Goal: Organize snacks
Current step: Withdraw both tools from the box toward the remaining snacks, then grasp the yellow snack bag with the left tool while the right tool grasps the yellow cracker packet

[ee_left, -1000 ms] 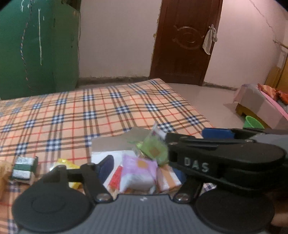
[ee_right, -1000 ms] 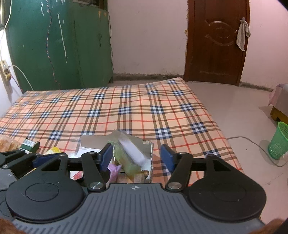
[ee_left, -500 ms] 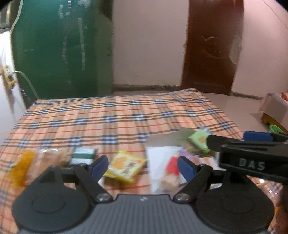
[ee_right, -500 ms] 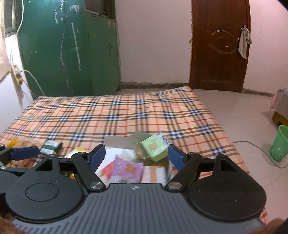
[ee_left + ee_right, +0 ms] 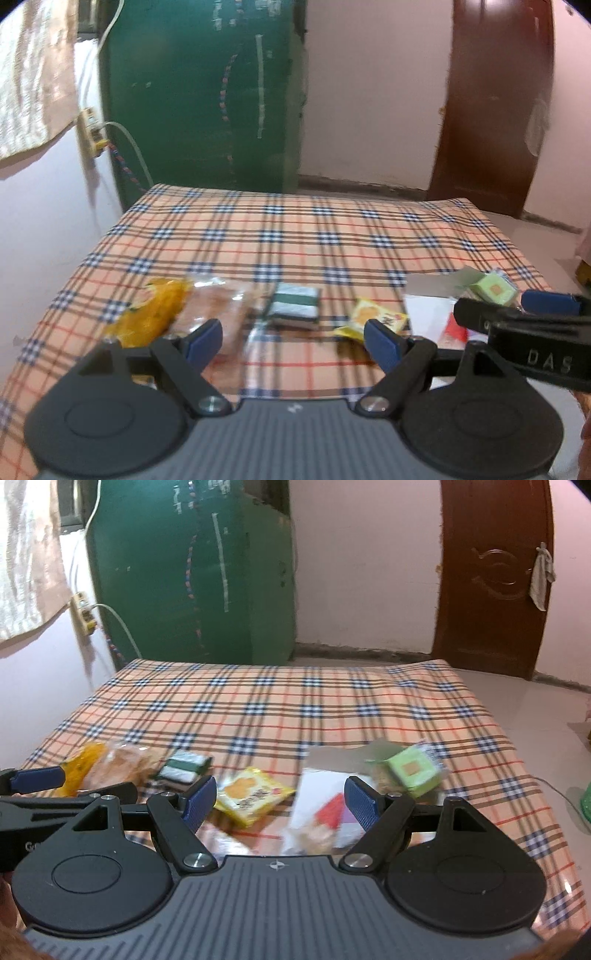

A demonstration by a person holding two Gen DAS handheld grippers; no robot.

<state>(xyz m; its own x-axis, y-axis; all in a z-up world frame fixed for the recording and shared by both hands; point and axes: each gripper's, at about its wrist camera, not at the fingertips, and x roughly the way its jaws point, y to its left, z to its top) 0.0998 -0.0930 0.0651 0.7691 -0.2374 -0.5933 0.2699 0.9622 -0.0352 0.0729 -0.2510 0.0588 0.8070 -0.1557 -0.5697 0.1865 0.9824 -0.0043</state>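
Observation:
Loose snacks lie in a row on the checked bedsheet [image 5: 295, 236]: an orange bag [image 5: 155, 310], a clear biscuit packet [image 5: 221, 306], a green-and-white packet [image 5: 293, 304] and a yellow packet [image 5: 376, 317]. To the right a low white cardboard box [image 5: 325, 768] holds a light-green packet [image 5: 412, 771] and a red packet [image 5: 332, 808]. My left gripper [image 5: 291, 343] hangs open over the sheet, short of the green-and-white packet, with nothing between its pads. My right gripper [image 5: 280, 805] is open and empty too, above the yellow packet [image 5: 251, 795] and the box's left side.
A green cupboard [image 5: 192, 572] and a brown door [image 5: 491, 576] stand behind the bed. A wall socket with a cable [image 5: 83, 613] is at the left. The bed's right edge drops to a tiled floor, where a green basket [image 5: 585, 801] stands.
Both grippers have let go of packets over the box, opened wider and swung left. The light-green packet now lies in the box, and the loose snacks on the left have come into view.

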